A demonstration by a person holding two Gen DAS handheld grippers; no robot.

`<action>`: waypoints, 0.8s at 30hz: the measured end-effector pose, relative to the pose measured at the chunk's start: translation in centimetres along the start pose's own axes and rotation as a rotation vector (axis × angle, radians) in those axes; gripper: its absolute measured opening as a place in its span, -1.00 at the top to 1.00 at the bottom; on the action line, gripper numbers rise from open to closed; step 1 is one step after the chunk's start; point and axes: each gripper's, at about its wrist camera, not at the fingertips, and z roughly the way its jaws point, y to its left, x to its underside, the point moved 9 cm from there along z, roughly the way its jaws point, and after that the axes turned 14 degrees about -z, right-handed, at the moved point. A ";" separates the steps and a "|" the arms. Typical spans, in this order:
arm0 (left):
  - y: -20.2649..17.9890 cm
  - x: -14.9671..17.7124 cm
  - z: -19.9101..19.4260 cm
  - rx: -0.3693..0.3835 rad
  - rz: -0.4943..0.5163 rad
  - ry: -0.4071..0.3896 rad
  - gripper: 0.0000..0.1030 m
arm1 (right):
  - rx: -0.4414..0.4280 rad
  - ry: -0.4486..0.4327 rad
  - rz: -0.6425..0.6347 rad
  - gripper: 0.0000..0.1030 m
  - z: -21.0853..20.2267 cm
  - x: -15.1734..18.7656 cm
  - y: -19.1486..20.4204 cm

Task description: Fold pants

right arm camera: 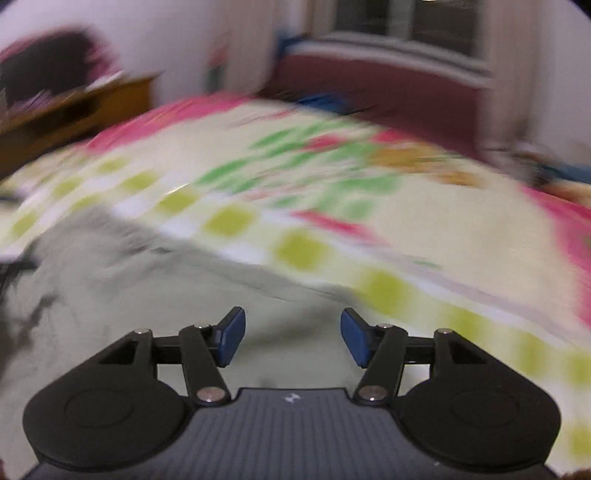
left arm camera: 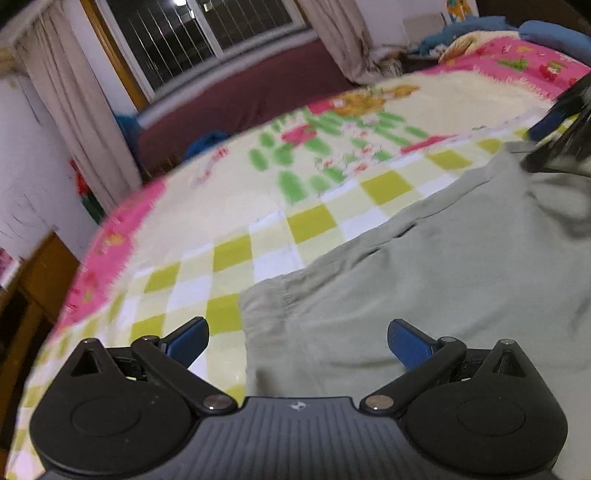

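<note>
Pale grey-green pants (left arm camera: 424, 280) lie spread on a bed with a checked and flowered blanket (left arm camera: 236, 221). My left gripper (left arm camera: 297, 341) hovers open over the pants' hemmed corner, with nothing between its blue pads. At the right edge of the left wrist view, the right gripper (left arm camera: 554, 129) shows as a dark blurred shape above the far end of the pants. In the blurred right wrist view, my right gripper (right arm camera: 293, 338) stands open above the pants (right arm camera: 110, 288), its blue pads apart and empty.
The bed's pink border (left arm camera: 107, 243) runs along the left edge, with a wooden piece of furniture (left arm camera: 40, 273) beyond it. A window (left arm camera: 199, 33) and curtains (left arm camera: 74, 103) stand behind the bed. Blue bedding (left arm camera: 554, 33) is piled at the far right corner.
</note>
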 end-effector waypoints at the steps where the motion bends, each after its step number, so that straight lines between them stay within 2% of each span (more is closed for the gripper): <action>1: 0.7 -0.3 1.2 0.024 -0.019 0.033 -1.00 | -0.025 0.014 -0.025 -0.14 2.2 -0.8 0.7; 4: 2.2 -0.9 4.0 0.064 -0.076 0.089 -1.00 | -0.043 0.066 -0.094 -0.14 6.4 -2.5 0.8; 9: 3.5 -1.7 7.2 0.137 -0.147 0.151 -1.00 | -0.117 0.148 -0.159 -0.17 9.0 -2.2 -0.7; 11: 3.7 -1.6 8.5 0.142 -0.153 0.186 -1.00 | -0.152 0.188 -0.149 -0.34 9.9 -1.3 -1.3; 15: 4.6 -1.2 10.4 0.108 -0.146 0.218 -1.00 | -0.171 0.189 -0.098 -0.42 10.8 -0.7 -1.8; 18: 4.6 -0.8 11.4 0.105 -0.174 0.235 -1.00 | -0.158 0.152 -0.076 -0.41 10.9 0.0 -1.6; 20: 3.8 -1.0 11.3 0.101 -0.165 0.219 -1.00 | -0.147 0.128 -0.051 -0.27 10.7 0.2 -1.6; 21: 3.6 -1.1 11.2 0.104 -0.164 0.214 -0.82 | -0.128 0.118 -0.048 -0.17 10.4 0.3 -1.6; 22: 3.2 -1.2 11.1 0.109 -0.165 0.208 -0.68 | -0.111 0.113 -0.049 0.10 10.0 0.2 -1.6; 23: 2.9 -1.3 10.9 0.115 -0.169 0.206 -0.39 | -0.102 0.111 -0.051 0.23 9.7 0.1 -1.6; 24: 2.7 -1.5 10.7 0.117 -0.176 0.206 -0.15 | -0.098 0.109 -0.050 0.51 9.3 0.0 -1.5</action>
